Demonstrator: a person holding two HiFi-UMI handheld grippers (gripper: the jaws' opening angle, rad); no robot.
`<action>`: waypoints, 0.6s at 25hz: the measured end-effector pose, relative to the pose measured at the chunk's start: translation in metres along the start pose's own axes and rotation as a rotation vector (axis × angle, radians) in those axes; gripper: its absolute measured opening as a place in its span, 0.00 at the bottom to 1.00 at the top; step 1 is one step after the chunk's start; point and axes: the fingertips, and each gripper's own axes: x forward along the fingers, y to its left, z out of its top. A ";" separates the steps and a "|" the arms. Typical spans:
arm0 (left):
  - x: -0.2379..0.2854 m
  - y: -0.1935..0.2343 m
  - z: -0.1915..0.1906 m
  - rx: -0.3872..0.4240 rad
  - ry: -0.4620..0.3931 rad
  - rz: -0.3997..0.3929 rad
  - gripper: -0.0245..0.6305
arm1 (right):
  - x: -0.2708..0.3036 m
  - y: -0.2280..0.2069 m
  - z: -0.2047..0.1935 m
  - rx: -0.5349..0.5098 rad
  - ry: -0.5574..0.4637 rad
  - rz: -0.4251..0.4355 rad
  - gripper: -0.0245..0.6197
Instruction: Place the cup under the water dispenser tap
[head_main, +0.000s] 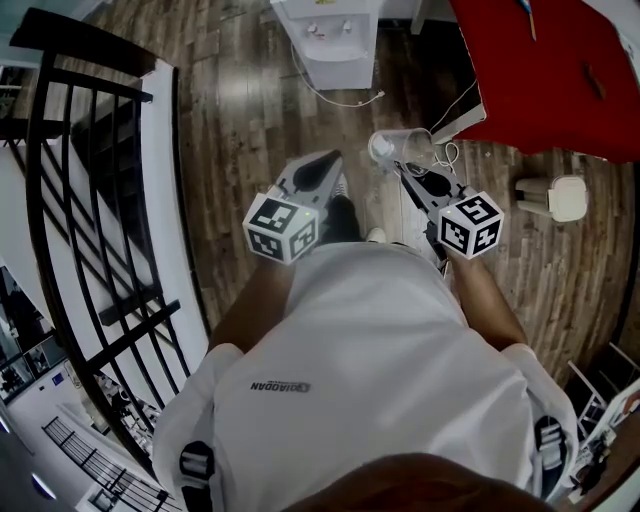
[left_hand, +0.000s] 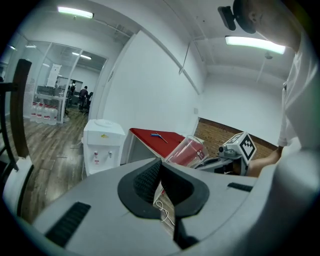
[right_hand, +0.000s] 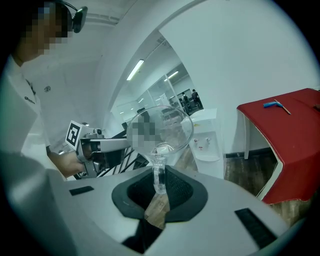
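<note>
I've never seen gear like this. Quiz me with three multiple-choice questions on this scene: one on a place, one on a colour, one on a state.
1. Where does the dispenser stand?
A. on the red table
B. on the floor beside the red table
C. behind the black railing

2. What colour is the dispenser?
A. white
B. red
C. black

3. What is the right gripper doing?
A. open, empty
B. shut on the cup
C. shut on a cable

Answers:
1 B, since the head view shows it on the wood floor, left of the table.
2 A, since its body is white in every view.
3 B, since its jaws clamp a part of the clear cup.
</note>
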 end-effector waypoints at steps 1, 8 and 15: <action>0.002 0.004 0.001 -0.004 0.000 0.000 0.03 | 0.003 -0.002 0.003 -0.003 0.004 0.000 0.11; 0.016 0.036 0.013 -0.011 -0.001 0.000 0.03 | 0.032 -0.013 0.020 -0.010 0.030 0.001 0.11; 0.025 0.073 0.028 -0.016 -0.006 -0.004 0.03 | 0.064 -0.018 0.042 -0.028 0.056 0.000 0.11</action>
